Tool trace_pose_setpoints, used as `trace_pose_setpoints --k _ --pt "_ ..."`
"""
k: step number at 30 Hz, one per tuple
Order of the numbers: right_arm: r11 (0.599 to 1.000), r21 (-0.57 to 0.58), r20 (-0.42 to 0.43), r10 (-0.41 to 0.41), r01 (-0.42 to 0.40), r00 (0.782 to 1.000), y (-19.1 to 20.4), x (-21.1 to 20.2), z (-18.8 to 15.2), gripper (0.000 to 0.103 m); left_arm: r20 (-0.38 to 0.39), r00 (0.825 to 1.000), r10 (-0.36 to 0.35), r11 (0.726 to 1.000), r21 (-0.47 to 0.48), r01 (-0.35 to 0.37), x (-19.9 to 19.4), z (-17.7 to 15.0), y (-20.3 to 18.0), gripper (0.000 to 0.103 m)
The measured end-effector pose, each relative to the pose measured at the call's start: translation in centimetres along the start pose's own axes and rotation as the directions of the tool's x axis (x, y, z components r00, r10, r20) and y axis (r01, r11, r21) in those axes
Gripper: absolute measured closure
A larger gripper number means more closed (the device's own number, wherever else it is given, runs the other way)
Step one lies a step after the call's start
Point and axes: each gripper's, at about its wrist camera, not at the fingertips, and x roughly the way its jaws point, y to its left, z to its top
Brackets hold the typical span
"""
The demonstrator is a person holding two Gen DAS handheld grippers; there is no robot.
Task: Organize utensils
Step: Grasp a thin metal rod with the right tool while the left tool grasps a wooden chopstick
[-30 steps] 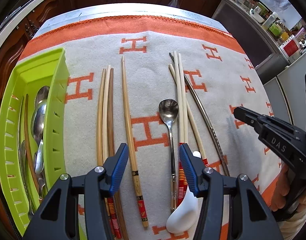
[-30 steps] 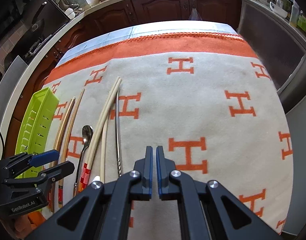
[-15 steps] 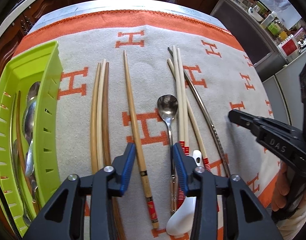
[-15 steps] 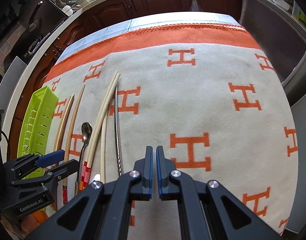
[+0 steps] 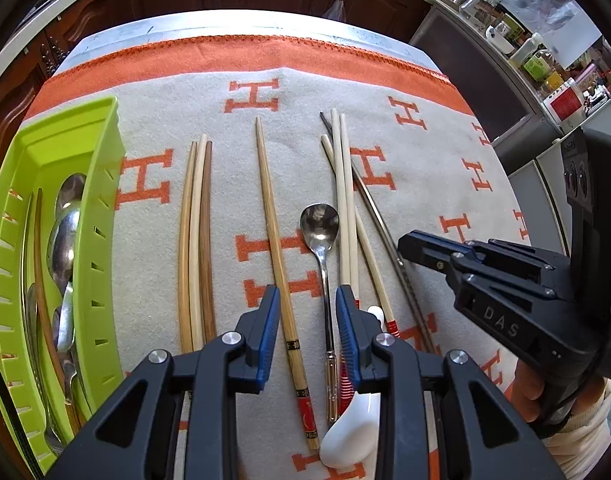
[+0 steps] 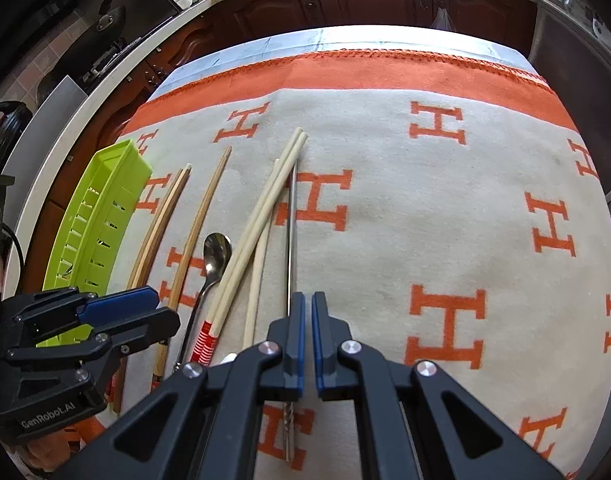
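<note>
Both cameras look steeply down from close above the orange-lettered blanket (image 5: 385, 92) on the bench, facing the dark cabinets. The left view sits nearer the green tray (image 5: 97, 216); both share the steel spoon (image 6: 215, 254).

Utensils (image 5: 324, 272) lie parallel (cloth-borne).
</note>
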Motion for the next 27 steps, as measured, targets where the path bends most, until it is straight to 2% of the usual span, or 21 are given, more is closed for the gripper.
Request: trace_pose_setpoints --k 3,6,12,17,27 --pt "1.000 -0.019 -0.010 0.016 -0.016 1.000 0.3 0.1 -0.2 0.099 0.008 1.000 -0.006 1.000 0.005 0.006 -0.3 0.1 -0.2 0.076" --pt "0.999 -0.043 -0.013 -0.003 0.003 1.000 0.7 0.2 -0.3 0.099 0.012 1.000 -0.011 1.000 0.009 0.011 -0.4 0.1 -0.2 0.076" --pt "0.998 -0.025 0.005 0.058 -0.058 0.998 0.9 -0.3 -0.2 0.099 0.018 1.000 -0.013 1.000 0.012 0.013 -0.5 0.1 -0.4 0.077" --pt "0.998 -0.043 -0.014 0.050 -0.051 0.999 1.5 0.4 -0.3 0.098 0.013 1.000 -0.003 1.000 -0.014 0.003 -0.3 0.1 0.3 0.077" --pt "0.994 -0.102 -0.003 -0.030 0.029 1.000 2.7 0.8 -0.1 0.096 -0.015 0.999 0.040 0.999 -0.035 -0.041 1.6 0.4 0.9 0.077"
